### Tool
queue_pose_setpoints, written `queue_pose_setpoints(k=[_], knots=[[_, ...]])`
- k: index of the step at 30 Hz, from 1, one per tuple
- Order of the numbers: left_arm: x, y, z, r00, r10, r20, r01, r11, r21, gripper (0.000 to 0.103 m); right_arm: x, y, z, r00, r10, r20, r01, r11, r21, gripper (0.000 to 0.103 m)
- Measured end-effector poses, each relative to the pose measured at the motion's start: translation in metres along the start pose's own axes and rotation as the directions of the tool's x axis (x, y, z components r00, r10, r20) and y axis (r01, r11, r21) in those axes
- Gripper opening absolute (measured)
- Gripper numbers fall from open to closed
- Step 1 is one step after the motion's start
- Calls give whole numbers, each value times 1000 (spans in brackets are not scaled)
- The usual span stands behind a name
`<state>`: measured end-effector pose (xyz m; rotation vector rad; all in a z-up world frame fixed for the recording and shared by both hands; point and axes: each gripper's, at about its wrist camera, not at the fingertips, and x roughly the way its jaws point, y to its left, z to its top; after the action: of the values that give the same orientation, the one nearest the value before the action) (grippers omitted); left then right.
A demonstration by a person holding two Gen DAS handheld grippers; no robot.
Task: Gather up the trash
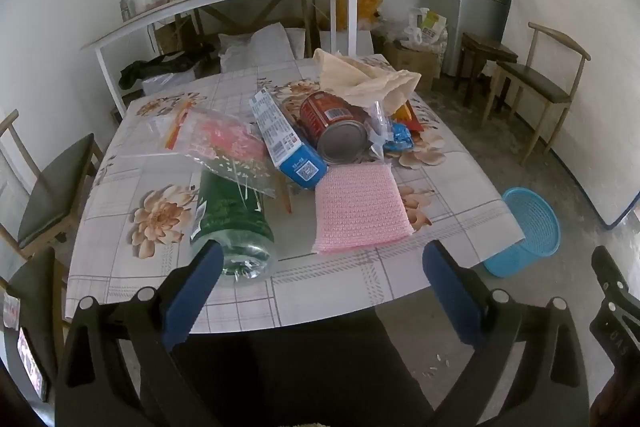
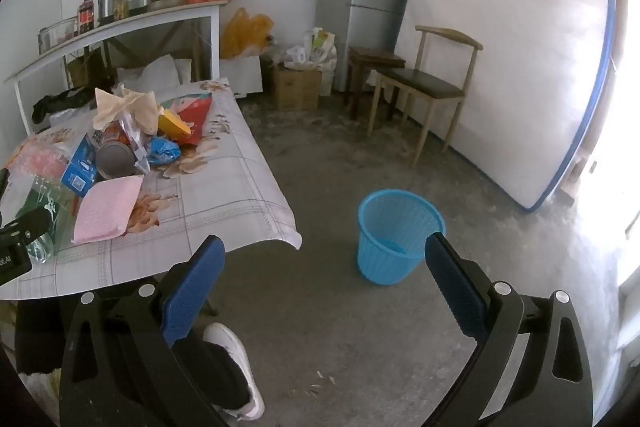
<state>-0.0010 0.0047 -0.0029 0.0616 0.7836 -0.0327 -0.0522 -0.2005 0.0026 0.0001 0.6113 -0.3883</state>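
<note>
Left gripper (image 1: 322, 291): blue-padded jaws spread wide, nothing between them, above the near table edge.
Right gripper (image 2: 325, 287): blue-padded jaws equally wide and empty, over the grey floor beside the table.
Person: a dark trouser leg and white shoe (image 2: 236, 367) below the right gripper.
Table (image 1: 328, 291): covered by a floral checked cloth.
Nearest trash: green clear plastic bottle (image 1: 232, 223) lying on its side (base toward the left gripper), pink knitted cloth square (image 1: 360, 209) beside it.
Middle trash: clear plastic bag with pink print (image 1: 216, 143), blue-and-white carton (image 1: 284, 139), red tin can (image 1: 334, 125) on its side.
Far trash: crumpled beige paper (image 1: 364, 77), blue wrapper (image 1: 398, 139).
Bin: round blue plastic mesh basket (image 2: 394, 235) upright on the floor, well apart from the table.
</note>
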Motion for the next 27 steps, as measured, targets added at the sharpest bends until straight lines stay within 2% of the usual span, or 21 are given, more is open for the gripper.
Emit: queue_pose_setpoints(k=[27], knots=[[-4, 4, 3, 1000, 10, 3, -10, 1000, -11, 98, 1, 0, 0, 1000, -1, -1, 1, 1000, -3, 96]])
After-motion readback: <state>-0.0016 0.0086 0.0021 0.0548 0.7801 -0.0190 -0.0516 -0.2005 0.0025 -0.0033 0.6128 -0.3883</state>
